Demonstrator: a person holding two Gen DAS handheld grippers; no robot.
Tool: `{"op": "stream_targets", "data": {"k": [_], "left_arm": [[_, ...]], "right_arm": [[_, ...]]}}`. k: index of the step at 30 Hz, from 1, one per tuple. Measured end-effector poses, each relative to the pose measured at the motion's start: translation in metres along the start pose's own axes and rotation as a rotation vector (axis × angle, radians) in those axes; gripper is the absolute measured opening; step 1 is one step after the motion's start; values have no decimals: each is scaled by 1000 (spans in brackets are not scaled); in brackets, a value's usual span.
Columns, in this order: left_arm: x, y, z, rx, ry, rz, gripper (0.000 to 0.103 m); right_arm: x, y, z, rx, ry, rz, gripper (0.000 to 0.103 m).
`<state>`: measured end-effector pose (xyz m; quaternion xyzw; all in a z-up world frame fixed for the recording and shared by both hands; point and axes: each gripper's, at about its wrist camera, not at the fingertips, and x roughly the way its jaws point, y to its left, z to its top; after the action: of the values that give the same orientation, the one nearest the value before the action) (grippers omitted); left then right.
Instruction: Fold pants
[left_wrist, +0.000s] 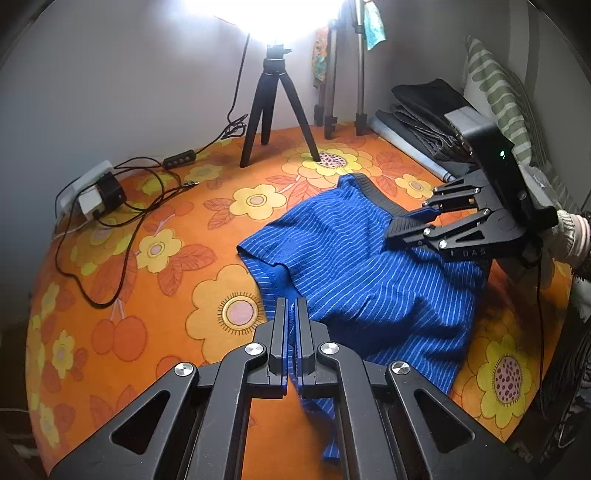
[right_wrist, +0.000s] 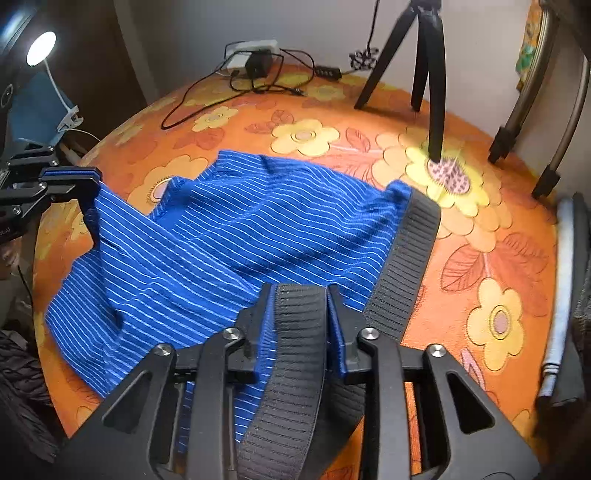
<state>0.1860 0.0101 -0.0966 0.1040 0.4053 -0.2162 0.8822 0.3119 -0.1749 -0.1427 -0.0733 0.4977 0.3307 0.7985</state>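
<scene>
The left claw (left_wrist: 291, 314) is squeezed tight on a thin blue hem of the striped blue pants (left_wrist: 354, 266). The right claw (right_wrist: 301, 299) is pinched on the pants' black stretchy waistband (right_wrist: 406, 251), with the band bunched between its fingers. The pants lie rumpled on the orange flower bedspread (left_wrist: 147, 280), partly lifted between both claws. Farther back stand a small black tripod (left_wrist: 275, 107), a tangle of black cables (left_wrist: 147, 192) with a charger (left_wrist: 98, 195), and folded dark clothes (left_wrist: 424, 110) by the wall.
</scene>
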Motion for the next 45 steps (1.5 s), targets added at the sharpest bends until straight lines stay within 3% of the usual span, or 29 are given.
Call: {"op": "stream_targets", "data": {"k": [1, 3, 8, 12, 21, 32, 35, 36, 37, 41, 45], "left_arm": [[-3, -1, 0, 9, -4, 4, 2], [-8, -2, 1, 11, -13, 9, 2], [-10, 3, 15, 12, -34, 28, 2], [7, 13, 40, 2, -51, 35, 2], [68, 39, 69, -29, -12, 101, 2], [120, 43, 68, -13, 38, 185, 2], [123, 45, 70, -32, 44, 209, 3], [122, 46, 71, -33, 41, 220, 7], [120, 48, 72, -37, 34, 239, 13], [103, 53, 74, -67, 1, 254, 17], [73, 33, 65, -14, -37, 235, 17]], "right_arm": [[-5, 1, 1, 11, -12, 2, 14], [-18, -2, 1, 53, -42, 18, 7], [-60, -21, 5, 154, -170, 20, 5], [-70, -37, 25, 184, -226, -38, 5], [-22, -64, 49, 206, -146, -96, 5], [21, -70, 56, 200, -68, -134, 5], [24, -73, 57, 219, -50, -163, 27], [22, -75, 56, 230, -46, -177, 41], [18, -77, 55, 247, -52, -185, 46], [-9, -81, 42, 306, -80, -153, 46], [-36, -74, 18, 360, -72, -106, 46]]}}
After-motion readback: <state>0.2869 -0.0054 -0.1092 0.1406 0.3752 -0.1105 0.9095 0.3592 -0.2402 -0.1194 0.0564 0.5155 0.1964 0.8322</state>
